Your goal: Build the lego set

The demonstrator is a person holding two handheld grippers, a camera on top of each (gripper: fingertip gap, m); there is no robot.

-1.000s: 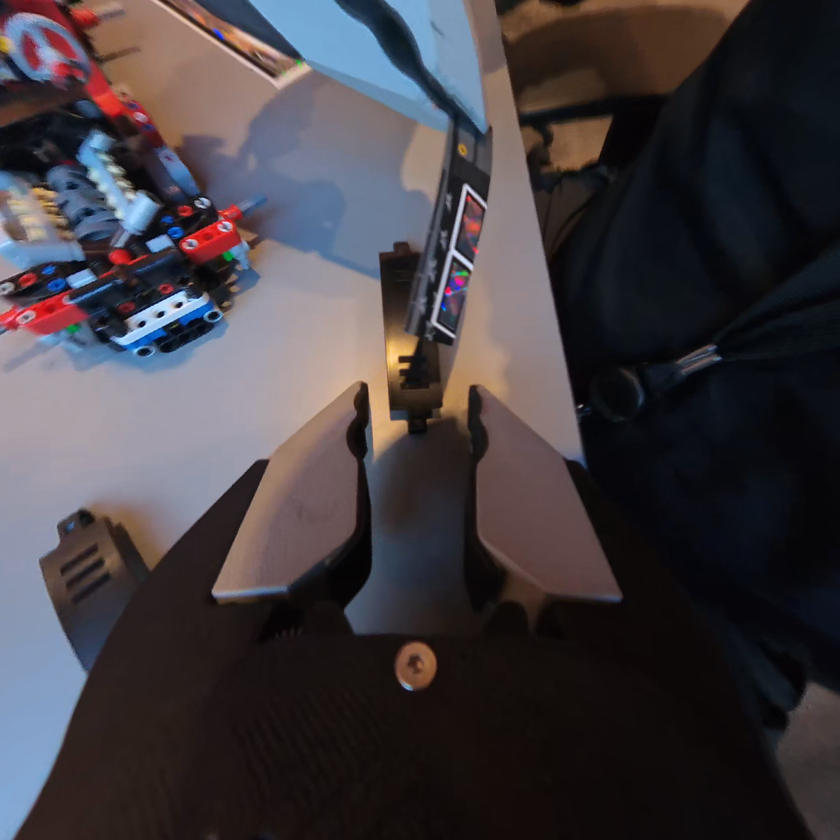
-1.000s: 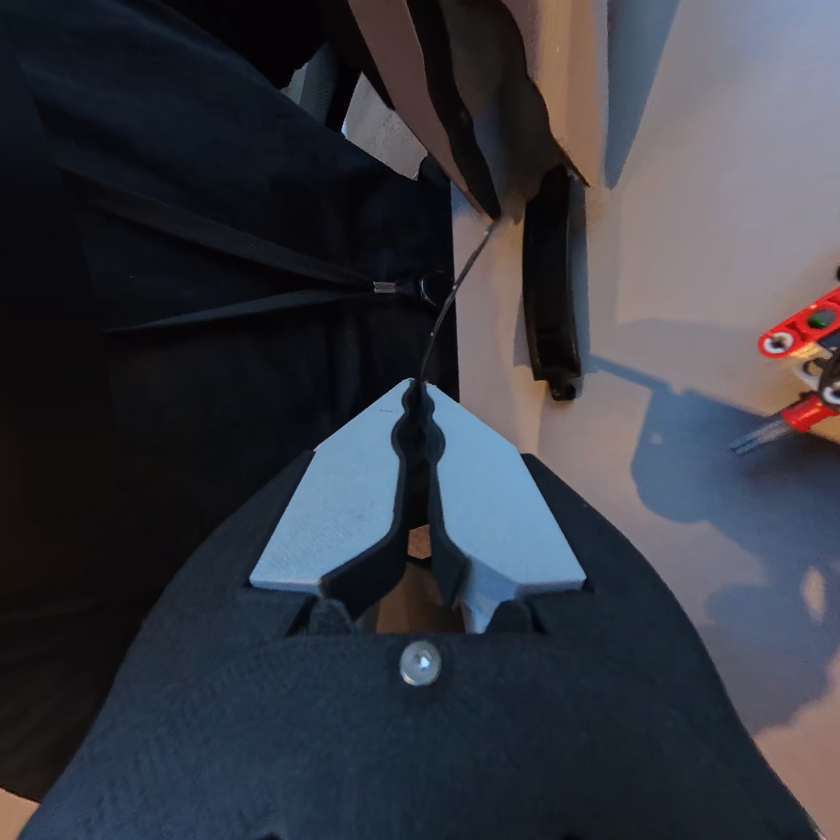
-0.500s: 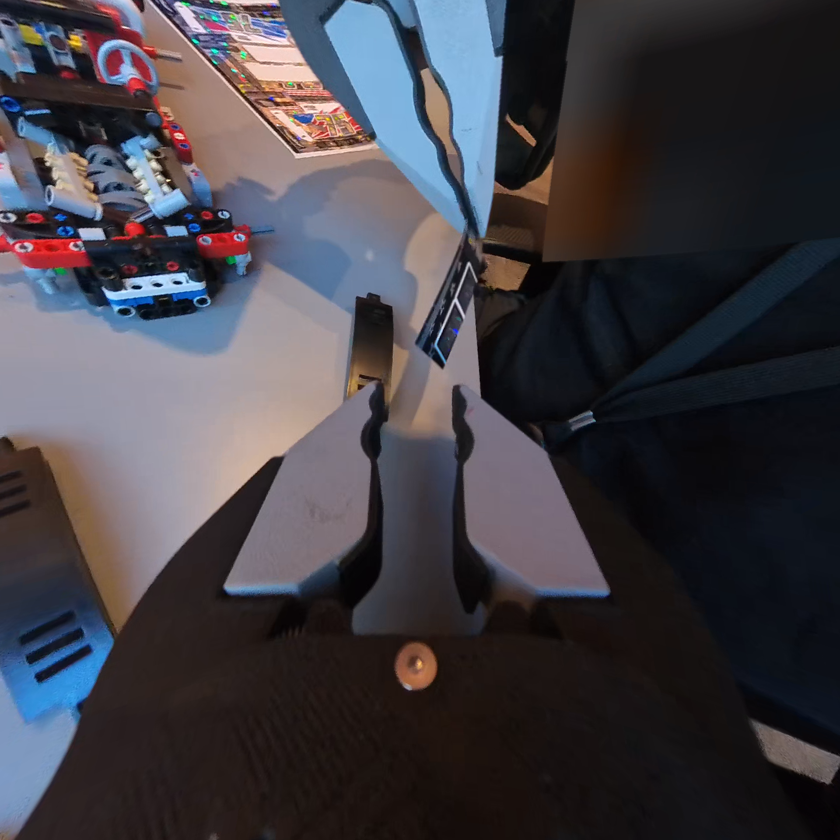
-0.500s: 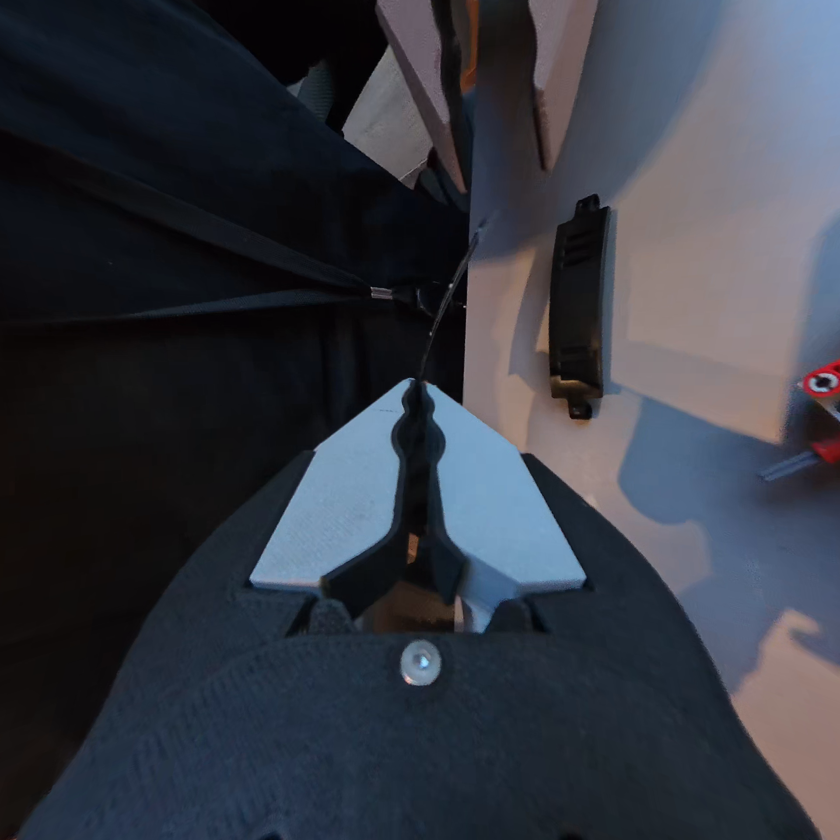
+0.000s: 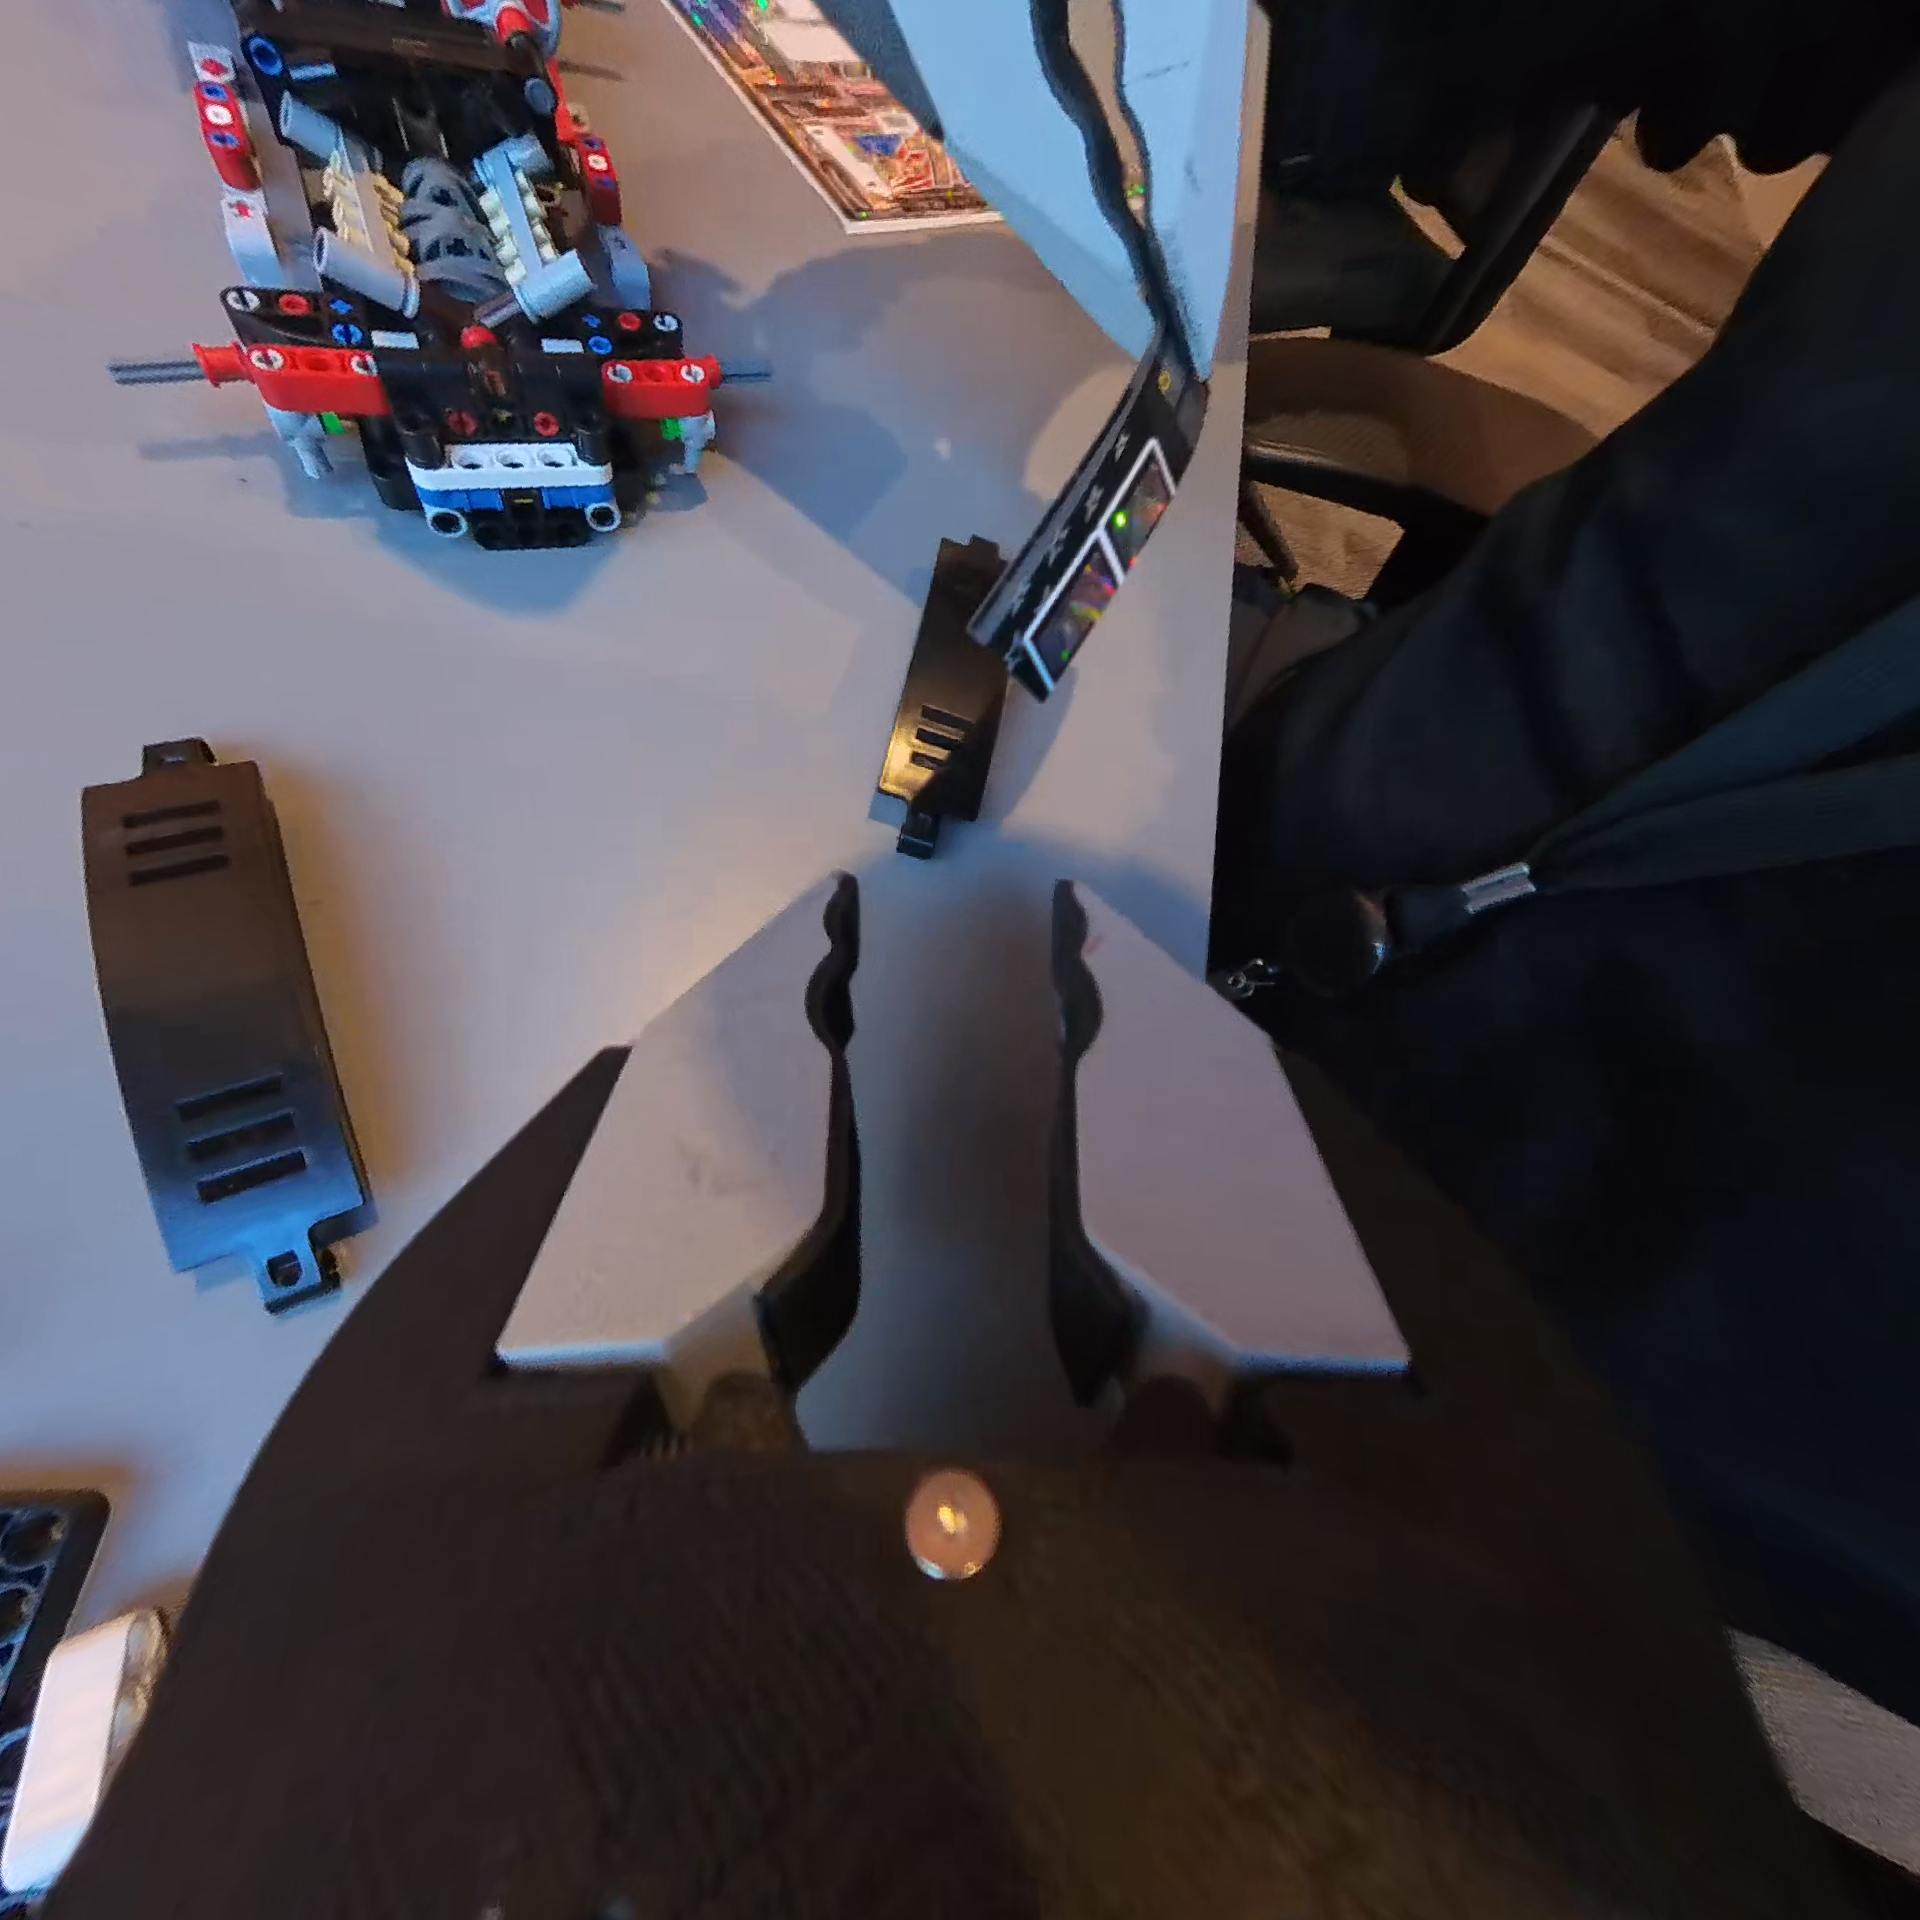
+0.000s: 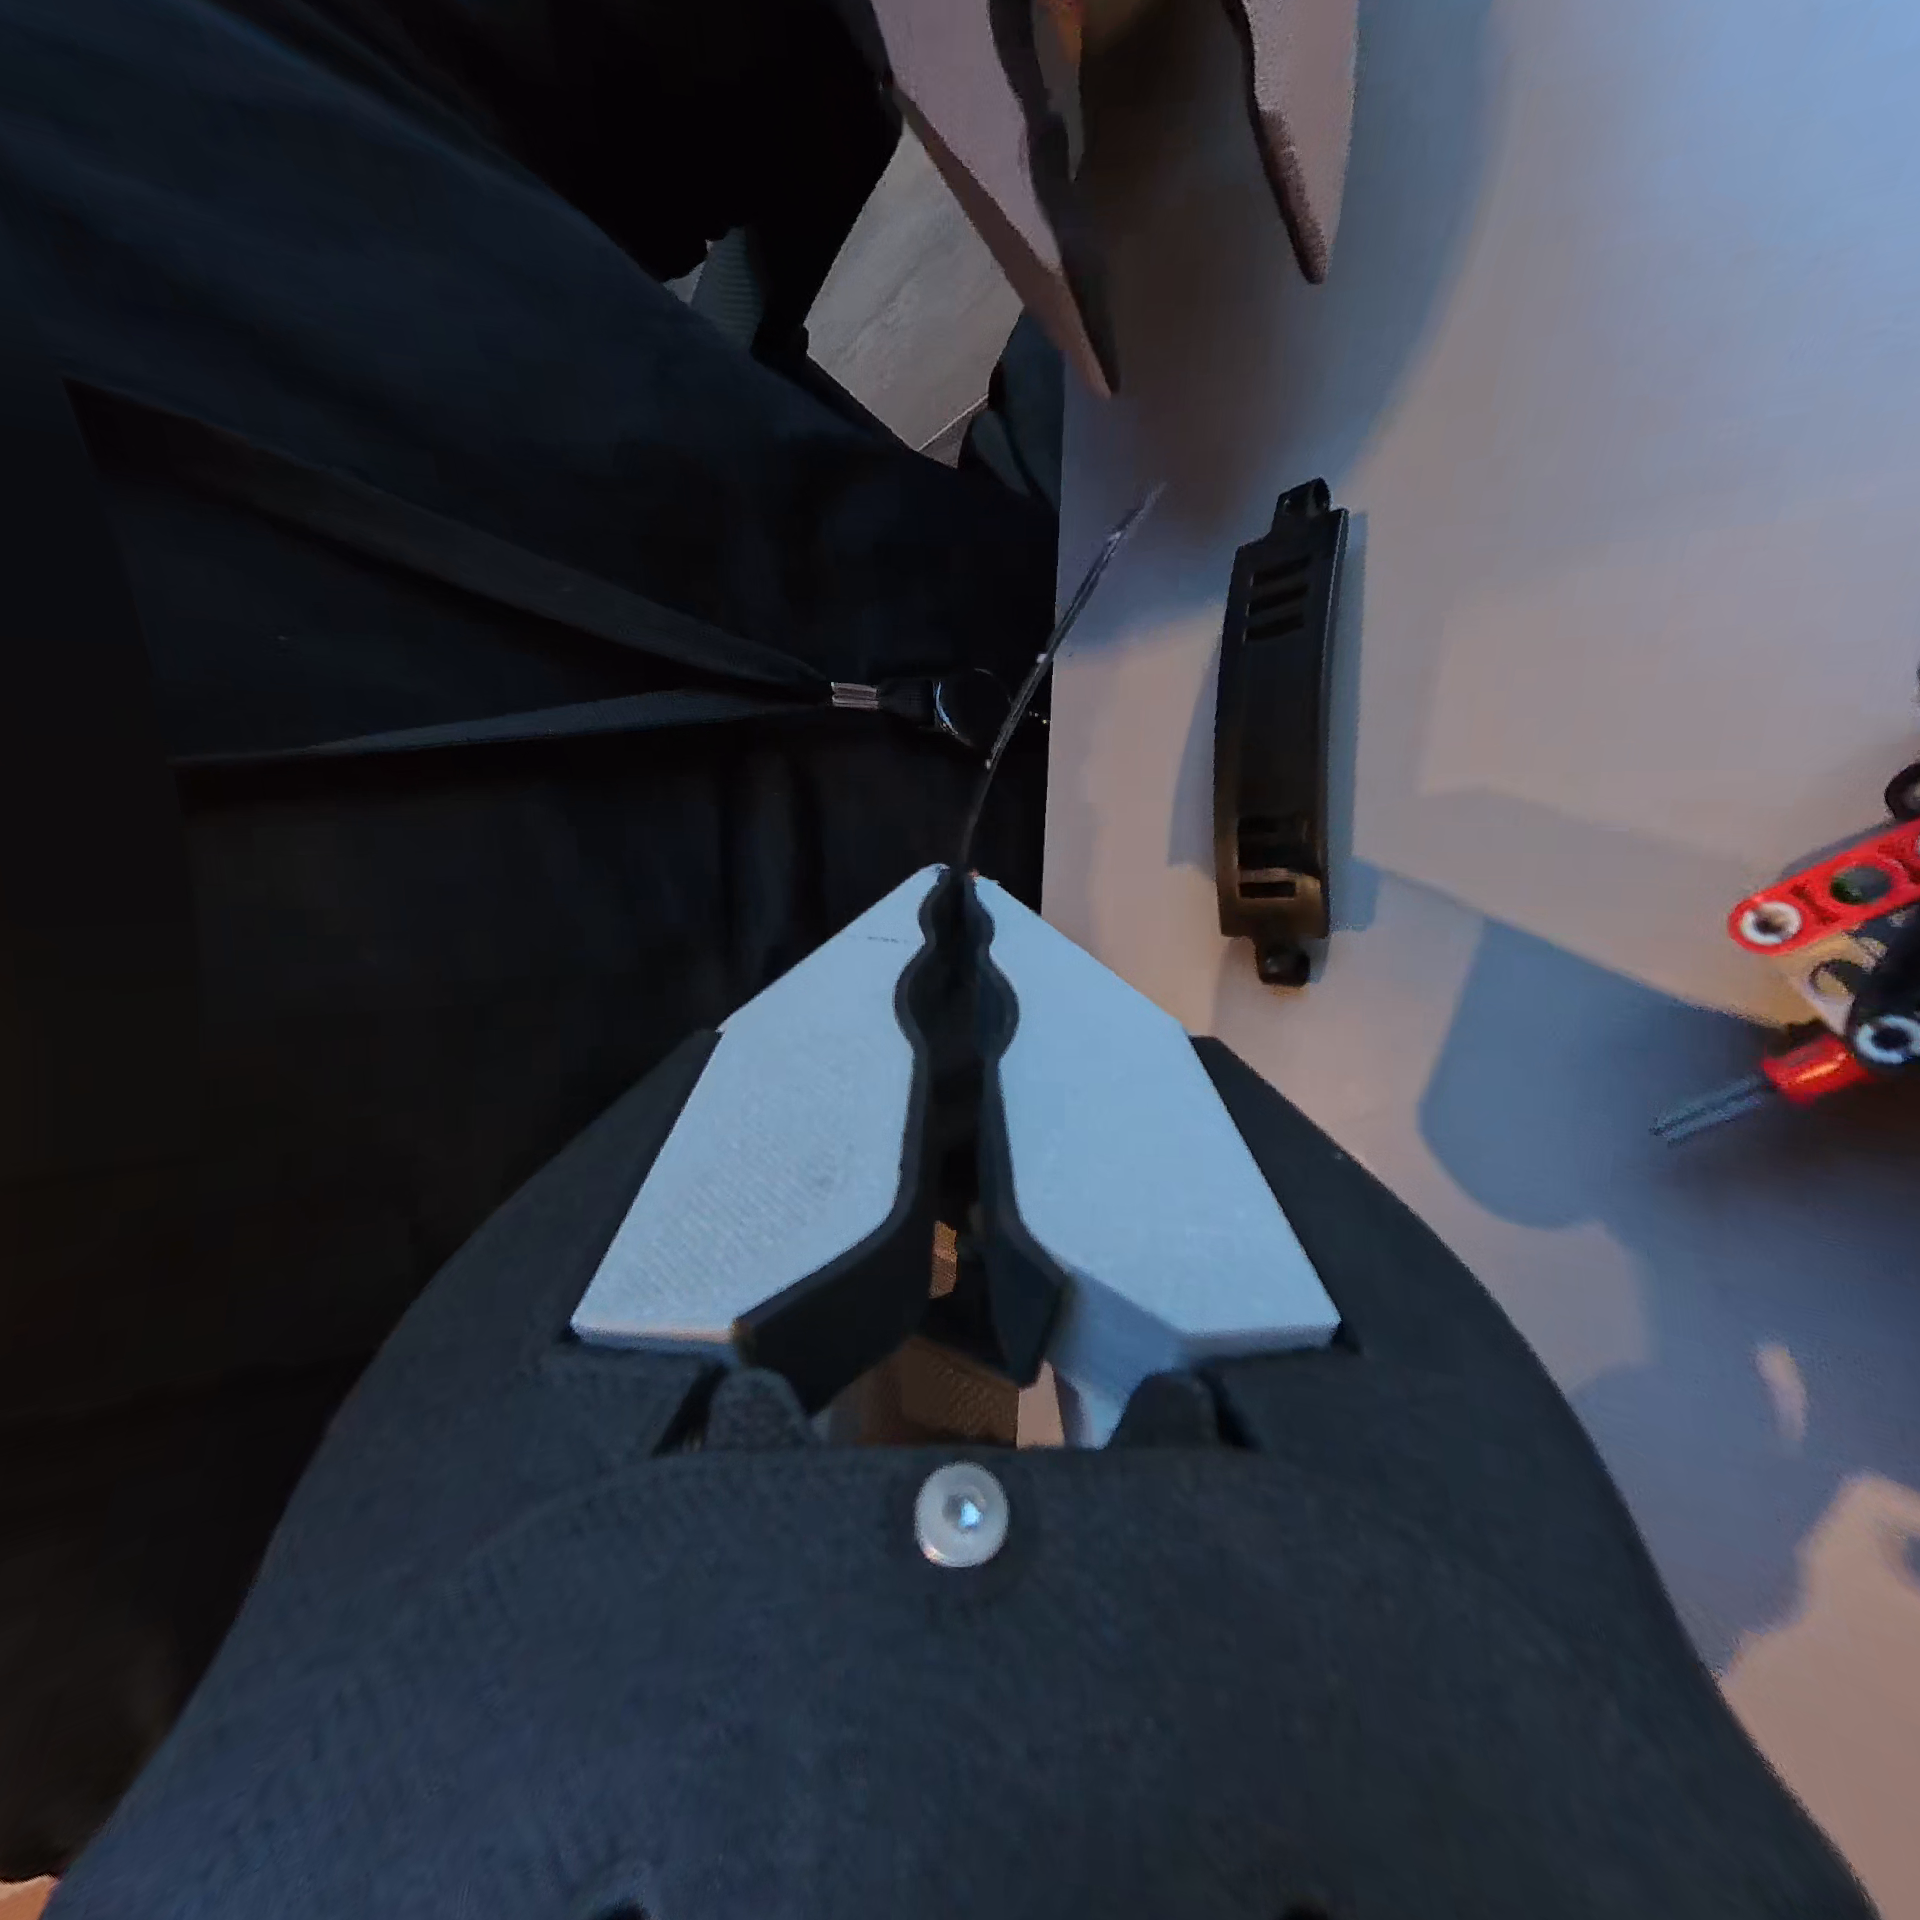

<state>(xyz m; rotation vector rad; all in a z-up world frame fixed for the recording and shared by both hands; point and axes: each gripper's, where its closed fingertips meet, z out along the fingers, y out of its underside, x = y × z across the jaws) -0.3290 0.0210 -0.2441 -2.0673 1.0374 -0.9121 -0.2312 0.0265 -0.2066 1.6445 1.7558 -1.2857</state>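
My left gripper (image 5: 951, 888) is open and empty, just short of a small black slotted Lego panel (image 5: 940, 717) that lies near the table's right edge. My right gripper (image 5: 1174, 353) comes in from above, shut on a thin black sticker strip (image 5: 1091, 530) that hangs over the panel's far end. In the right wrist view the right gripper (image 6: 956, 883) pinches the strip (image 6: 1023, 707), seen edge-on. The panel (image 6: 1278, 727) lies to its right and the left gripper (image 6: 1210, 327) is at the top. The red, black and grey Lego car chassis (image 5: 457, 312) stands at the far left.
A larger black slotted panel (image 5: 213, 1008) lies at the left. An instruction booklet (image 5: 852, 114) lies at the back. A black studded piece (image 5: 42, 1590) sits at the bottom left corner. A person in dark clothing (image 5: 1558, 935) sits against the table's right edge (image 5: 1221, 727). Some 11 cm of space lies between my two pairs of fingers. To reach the black studded piece (image 5: 42, 1590) in a straight line is about 15 cm for my left fingers, about 25 cm for my right.
My left gripper has drawn back and up from the small panel, still open, so the larger panel and the whole chassis have come into view. The right gripper still holds the strip.
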